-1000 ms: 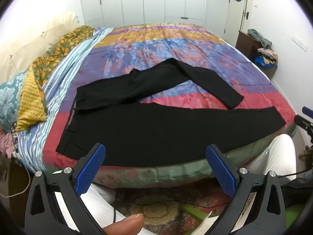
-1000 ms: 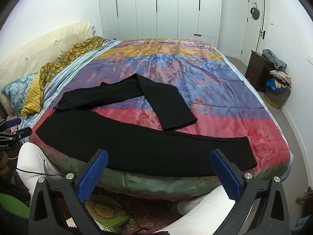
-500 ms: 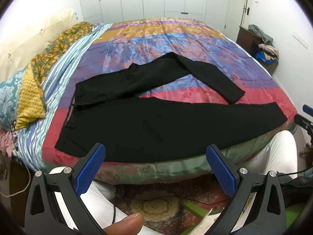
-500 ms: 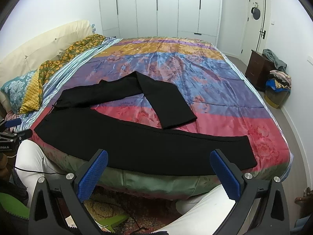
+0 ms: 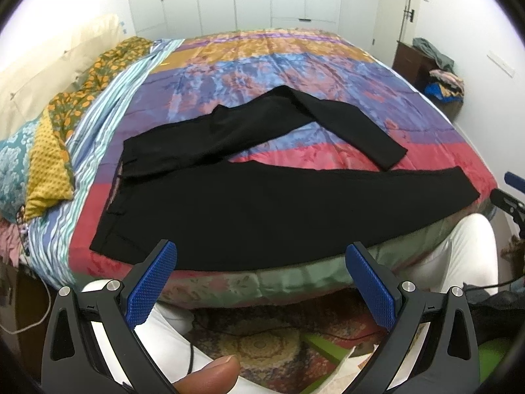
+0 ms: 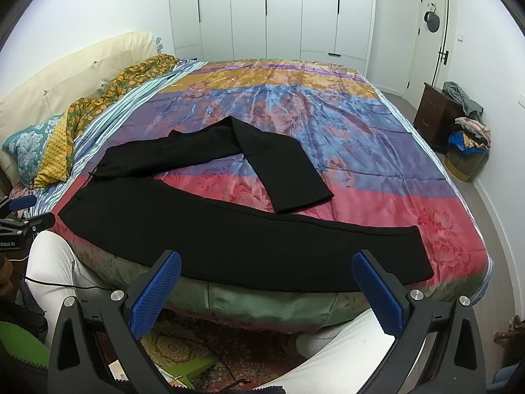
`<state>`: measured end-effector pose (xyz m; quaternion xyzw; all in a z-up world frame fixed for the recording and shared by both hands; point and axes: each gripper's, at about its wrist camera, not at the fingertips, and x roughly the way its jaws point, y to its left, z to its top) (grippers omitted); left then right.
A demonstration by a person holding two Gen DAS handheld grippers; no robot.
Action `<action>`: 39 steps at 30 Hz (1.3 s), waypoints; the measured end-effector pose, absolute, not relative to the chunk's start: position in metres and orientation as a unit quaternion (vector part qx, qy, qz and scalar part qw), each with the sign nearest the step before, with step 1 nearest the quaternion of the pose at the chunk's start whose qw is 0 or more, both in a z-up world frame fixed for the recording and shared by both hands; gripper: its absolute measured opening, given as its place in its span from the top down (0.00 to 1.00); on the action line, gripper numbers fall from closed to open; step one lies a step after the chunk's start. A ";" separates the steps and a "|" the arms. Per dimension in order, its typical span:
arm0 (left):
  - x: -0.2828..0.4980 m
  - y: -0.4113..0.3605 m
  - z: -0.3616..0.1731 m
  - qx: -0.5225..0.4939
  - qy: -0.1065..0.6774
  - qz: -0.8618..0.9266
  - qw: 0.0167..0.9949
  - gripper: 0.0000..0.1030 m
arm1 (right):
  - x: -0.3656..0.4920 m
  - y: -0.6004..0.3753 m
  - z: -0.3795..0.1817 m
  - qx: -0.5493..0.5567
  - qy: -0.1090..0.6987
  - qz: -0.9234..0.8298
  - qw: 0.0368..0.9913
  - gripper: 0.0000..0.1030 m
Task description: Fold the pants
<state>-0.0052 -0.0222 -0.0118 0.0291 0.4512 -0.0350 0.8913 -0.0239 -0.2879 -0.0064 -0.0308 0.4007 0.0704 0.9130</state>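
two grippers, both hanging short of the bed with nothing between the pads. left gripper is sitting with its blue pads wide apart across the bottom of the left view; right gripper is doing the same in the right view.

black pants are lying on the colourful bedspread, filling the middle of both frames. near leg is running flat along the front edge of the bed, hem toward the right of frame. far leg is going up toward centre frame, then doubling back down and right, so its hem is sitting just beside the near leg. waistband is at left of frame, near the pillows.

my read: folding isn't started, this is the approach. the bent leg needs straightening first, or lifting at the hem and laying over the near leg. that's calling for one gripper at the waist end and one at a hem, pinching thin flat cloth off a slick cover. risk: grabbing the bedspread too.

view differences:
- left view is showing the waistband lining and a fingertip at bottom centre; right view isn't.
- right view is showing the near hem corner fully and the nightstand more clearly.
- each view is catching the other gripper's tip at its edge.
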 end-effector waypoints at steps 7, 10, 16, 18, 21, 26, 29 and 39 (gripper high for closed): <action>-0.007 -0.029 -0.011 0.035 0.452 -0.043 0.891 0.00 | -0.025 -0.287 -0.008 -0.033 0.402 0.071 0.912 0.00; -0.007 -0.027 -0.009 0.027 0.452 -0.044 0.890 0.00 | -0.024 -0.287 -0.008 -0.036 0.404 0.071 0.911 0.00; -0.006 -0.027 -0.010 0.024 0.458 -0.045 0.888 0.00 | -0.024 -0.285 -0.007 -0.037 0.405 0.075 0.910 0.00; -0.007 -0.027 -0.010 0.024 0.459 -0.046 0.887 0.00 | -0.023 -0.283 -0.007 -0.039 0.406 0.077 0.910 0.00; -0.007 -0.027 -0.010 0.024 0.460 -0.047 0.887 0.00 | -0.022 -0.281 -0.009 -0.039 0.408 0.078 0.909 0.00; -0.007 -0.026 -0.010 0.020 0.461 -0.045 0.886 0.00 | -0.022 -0.280 -0.009 -0.038 0.407 0.078 0.909 0.00; -0.007 -0.025 -0.011 0.021 0.462 -0.045 0.886 0.00 | -0.023 -0.280 -0.009 -0.040 0.407 0.077 0.909 0.00; -0.006 -0.023 -0.015 0.015 0.472 -0.044 0.881 0.01 | -0.024 -0.280 -0.011 -0.040 0.409 0.078 0.908 0.00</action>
